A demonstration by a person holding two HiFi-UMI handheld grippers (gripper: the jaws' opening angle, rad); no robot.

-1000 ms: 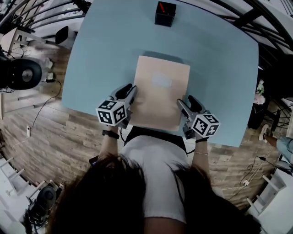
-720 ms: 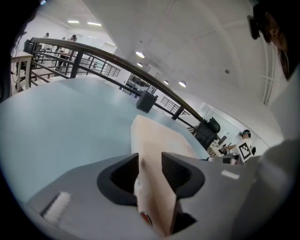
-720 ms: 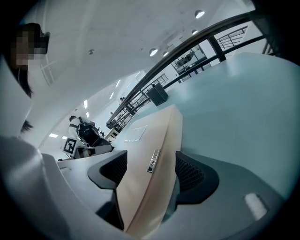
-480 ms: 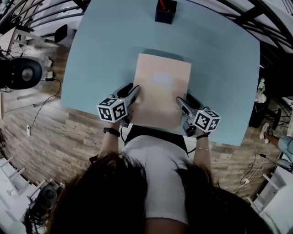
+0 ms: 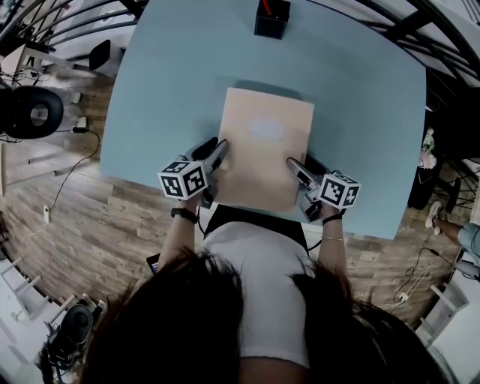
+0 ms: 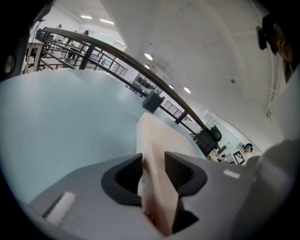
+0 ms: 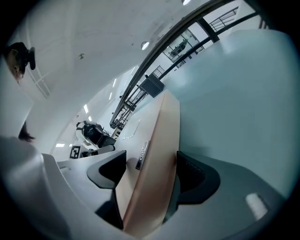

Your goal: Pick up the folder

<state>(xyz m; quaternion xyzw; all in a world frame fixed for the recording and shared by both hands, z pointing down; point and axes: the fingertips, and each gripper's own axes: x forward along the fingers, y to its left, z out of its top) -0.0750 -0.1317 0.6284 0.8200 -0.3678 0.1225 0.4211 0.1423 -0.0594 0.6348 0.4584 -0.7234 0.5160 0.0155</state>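
A pale peach folder lies flat on the light blue table, near its front edge. My left gripper is at the folder's left edge and my right gripper at its right edge. In the left gripper view the folder runs between the jaws of the left gripper, which have just been opening and stand wide, not pressing on it. In the right gripper view the folder passes between the spread jaws of the right gripper, its edge against the lower pad.
A black pen holder with something red in it stands at the table's far edge, and shows small in the left gripper view. Railings and office chairs lie beyond the table. The person's body is close to the table's front edge.
Both grippers have moved inward over the folder's side edges. The right one has sunk a little and rolled. The folder has stayed flat on the table.
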